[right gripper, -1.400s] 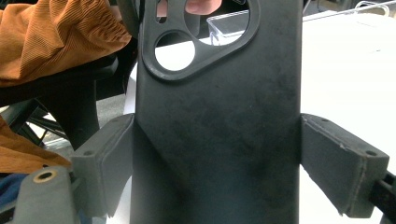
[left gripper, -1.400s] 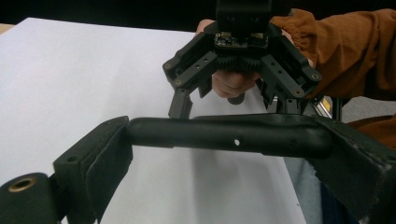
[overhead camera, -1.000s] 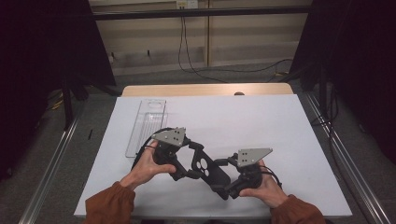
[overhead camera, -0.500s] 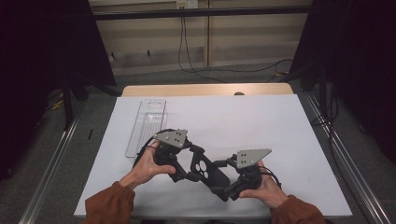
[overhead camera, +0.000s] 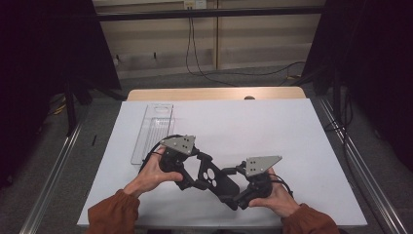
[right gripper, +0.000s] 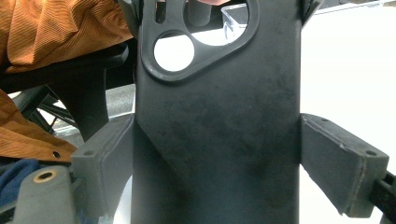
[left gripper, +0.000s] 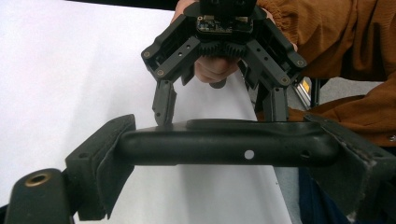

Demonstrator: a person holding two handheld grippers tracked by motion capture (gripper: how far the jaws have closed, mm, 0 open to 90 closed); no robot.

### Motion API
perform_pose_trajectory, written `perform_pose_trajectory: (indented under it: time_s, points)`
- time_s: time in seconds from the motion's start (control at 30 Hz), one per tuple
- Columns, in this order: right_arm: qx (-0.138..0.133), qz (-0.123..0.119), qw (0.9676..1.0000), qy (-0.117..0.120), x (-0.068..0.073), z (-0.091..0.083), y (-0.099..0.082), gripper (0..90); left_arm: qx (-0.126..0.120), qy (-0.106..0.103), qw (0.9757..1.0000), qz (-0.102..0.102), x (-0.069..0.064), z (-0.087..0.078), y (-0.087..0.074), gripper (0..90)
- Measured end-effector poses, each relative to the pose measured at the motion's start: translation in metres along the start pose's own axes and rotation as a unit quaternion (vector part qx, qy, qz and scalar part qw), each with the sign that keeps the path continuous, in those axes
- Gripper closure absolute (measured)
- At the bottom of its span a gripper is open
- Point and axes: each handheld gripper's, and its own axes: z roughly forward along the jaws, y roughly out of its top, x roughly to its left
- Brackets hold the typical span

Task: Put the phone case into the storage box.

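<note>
2 hand-held grippers (overhead camera: pixel 221 178) clamped, facing

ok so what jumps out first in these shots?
The black case held up near the front edge of the white table, gripped from both ends: the left gripper and the right gripper each have their fingers shut on it. Its round cutouts show close up in the right gripper view. A clear tray lies on the table's left side.

Black phone case (overhead camera: pixel 214 176), white table (overhead camera: pixel 292 126)
</note>
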Motion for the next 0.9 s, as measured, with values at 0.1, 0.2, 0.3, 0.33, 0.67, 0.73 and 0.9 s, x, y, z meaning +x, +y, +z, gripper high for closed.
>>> perform_pose_trajectory:
  time_s: [0.1,0.2,0.3,0.33,0.67,0.73,0.9]
  points:
    - [-0.003,-0.005,1.0,-0.004,-0.0004,-0.001,0.0006,14.4,-0.004,0.005,1.0,-0.001,-0.0007,-0.0002,0.0012,13.1]
    - [-0.005,-0.005,1.0,-0.006,-0.0005,-0.0023,0.0012,14.3,-0.008,0.008,0.9999,0.001,-0.0013,-0.0001,0.0025,13.5]
    - [-0.008,-0.007,0.9999,-0.009,-0.0006,-0.0029,0.0017,14.2,-0.013,0.012,0.9998,-0.003,-0.0018,-0.0007,0.0033,13.8]
    - [-0.01,-0.007,0.9999,-0.011,-0.0008,-0.0032,0.0021,14.1,-0.013,0.012,0.9998,-0.004,-0.0018,-0.0009,0.0037,13.9]
    - [-0.024,0.002,0.9995,-0.019,-0.0021,-0.005,0.0042,13.2,-0.029,0.027,0.9991,-0.017,-0.0036,0.0005,0.0082,14.1]
    - [-0.027,0.004,0.9995,-0.018,-0.0022,-0.0056,0.0048,12.9,-0.033,0.029,0.9988,-0.019,-0.0043,0.0002,0.0089,14.1]
    - [-0.034,0.012,0.9991,-0.021,-0.0028,-0.0063,0.0056,9.4,-0.033,0.037,0.9986,-0.02,-0.0046,-0.0001,0.0093,14.2]
